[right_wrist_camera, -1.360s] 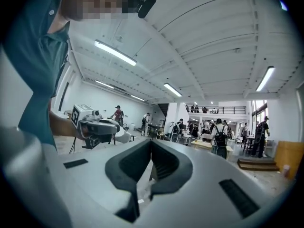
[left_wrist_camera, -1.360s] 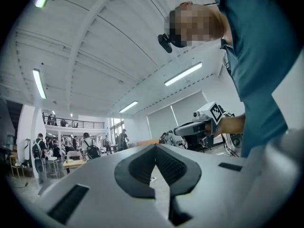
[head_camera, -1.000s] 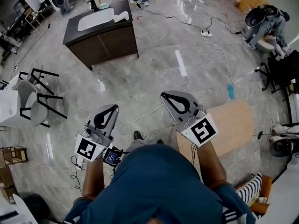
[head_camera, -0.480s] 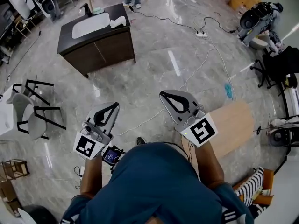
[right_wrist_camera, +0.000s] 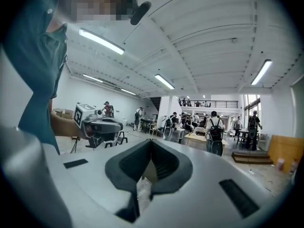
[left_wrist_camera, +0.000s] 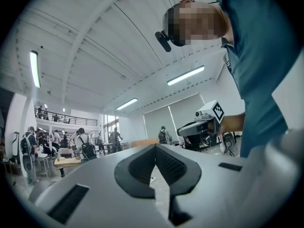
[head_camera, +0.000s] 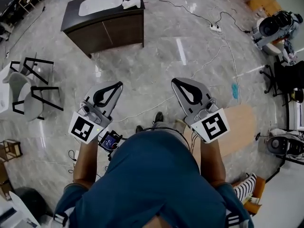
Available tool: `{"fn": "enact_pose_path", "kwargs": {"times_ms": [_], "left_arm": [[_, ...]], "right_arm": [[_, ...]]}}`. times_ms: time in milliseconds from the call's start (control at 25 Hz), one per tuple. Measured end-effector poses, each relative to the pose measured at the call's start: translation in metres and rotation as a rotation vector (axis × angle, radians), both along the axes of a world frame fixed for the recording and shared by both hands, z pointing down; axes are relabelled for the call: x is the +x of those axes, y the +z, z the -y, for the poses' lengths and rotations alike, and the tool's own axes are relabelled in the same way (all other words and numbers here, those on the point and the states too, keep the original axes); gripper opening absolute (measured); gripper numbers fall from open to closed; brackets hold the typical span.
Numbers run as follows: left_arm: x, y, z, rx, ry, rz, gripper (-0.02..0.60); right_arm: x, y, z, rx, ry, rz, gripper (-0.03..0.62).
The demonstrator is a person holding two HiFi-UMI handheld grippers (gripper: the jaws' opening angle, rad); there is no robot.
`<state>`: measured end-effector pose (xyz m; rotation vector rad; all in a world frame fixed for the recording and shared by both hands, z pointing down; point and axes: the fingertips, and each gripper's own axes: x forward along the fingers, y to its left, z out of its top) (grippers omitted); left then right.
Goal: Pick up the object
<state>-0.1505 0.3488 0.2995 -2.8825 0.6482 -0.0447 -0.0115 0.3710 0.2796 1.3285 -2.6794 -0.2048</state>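
I hold both grippers level in front of me above a grey marble floor. In the head view my left gripper (head_camera: 118,84) is shut with nothing in it, and my right gripper (head_camera: 174,81) is shut and empty too. Both point toward a dark vanity cabinet (head_camera: 107,26) at the far left, which has a white basin (head_camera: 100,4) and a small white object (head_camera: 131,3) on top. In the left gripper view its jaws (left_wrist_camera: 154,146) meet with nothing between them; the right gripper view shows the same (right_wrist_camera: 151,141).
Black-framed chairs (head_camera: 29,96) stand at the left. Cables and a power strip (head_camera: 215,28) lie across the floor ahead on the right. A wooden tabletop (head_camera: 243,126) sits close at my right. Several people and tables stand far off in the hall.
Both grippers have travelled forward with me and the cabinet has slid toward the top edge of the head view. The jaws stay shut.
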Motion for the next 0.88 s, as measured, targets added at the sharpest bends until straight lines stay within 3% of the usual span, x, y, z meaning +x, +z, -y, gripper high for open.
{"fn": "enact_pose_path", "kwargs": {"times_ms": [200,440,680,880], "left_arm": [[0.010,0.001,0.025,-0.013,-0.043,-0.013,0.005],[0.051,-0.008,0.057,-0.017,-0.070,-0.048,0.003],[0.089,-0.012,0.076,0.001,-0.093,-0.031,0.003],[0.100,-0.010,0.088,-0.002,-0.092,0.005,0.005]], "right_arm": [[0.006,0.007,0.034,-0.014,-0.048,0.009,0.015],[0.043,-0.001,0.068,-0.014,-0.084,0.032,0.015],[0.087,0.002,0.091,-0.004,-0.108,0.026,0.015],[0.105,0.009,0.102,-0.005,-0.105,0.039,0.015]]}}
